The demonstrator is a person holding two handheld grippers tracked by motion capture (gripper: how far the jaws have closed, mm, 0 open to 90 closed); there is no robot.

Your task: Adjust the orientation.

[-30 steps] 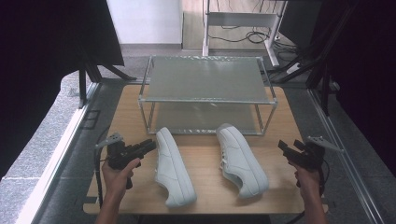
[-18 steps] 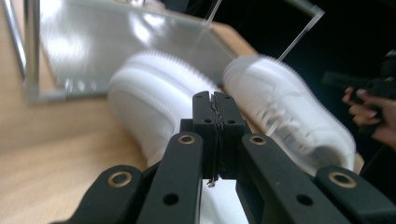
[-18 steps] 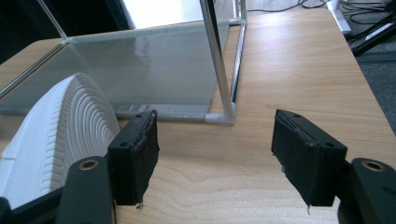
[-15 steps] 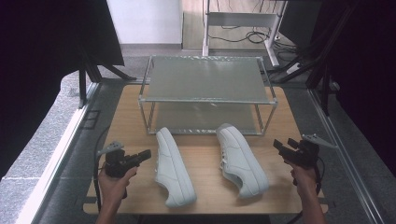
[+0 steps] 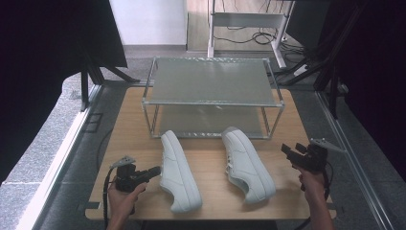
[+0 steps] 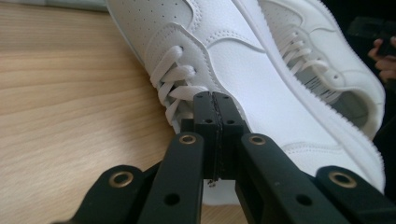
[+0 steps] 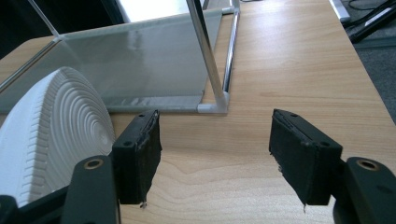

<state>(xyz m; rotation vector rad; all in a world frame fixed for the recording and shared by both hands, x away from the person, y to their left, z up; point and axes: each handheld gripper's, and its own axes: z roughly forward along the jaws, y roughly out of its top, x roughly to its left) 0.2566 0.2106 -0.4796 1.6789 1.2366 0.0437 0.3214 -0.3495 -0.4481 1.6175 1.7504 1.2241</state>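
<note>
Right gripper [image 7: 215, 154] hovering wide open over the table [image 7: 299, 74]

Its two black jaws are standing well apart above bare wood, while a white shoe's ribbed sole [image 7: 56, 126] is lying at nine o'clock and the shelf's metal leg [image 7: 208, 60] is rising at twelve o'clock.

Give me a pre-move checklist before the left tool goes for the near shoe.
1. Left tool open for a grasp: not ok, jaws shut.
2. Left tool aimed at the left shoe: ok, tips near its laces.
3. Right tool open: ok, jaws apart.
4. Right tool apart from the right shoe: ok.
5. Both shoes on the table, in front of the rack: ok.
</note>
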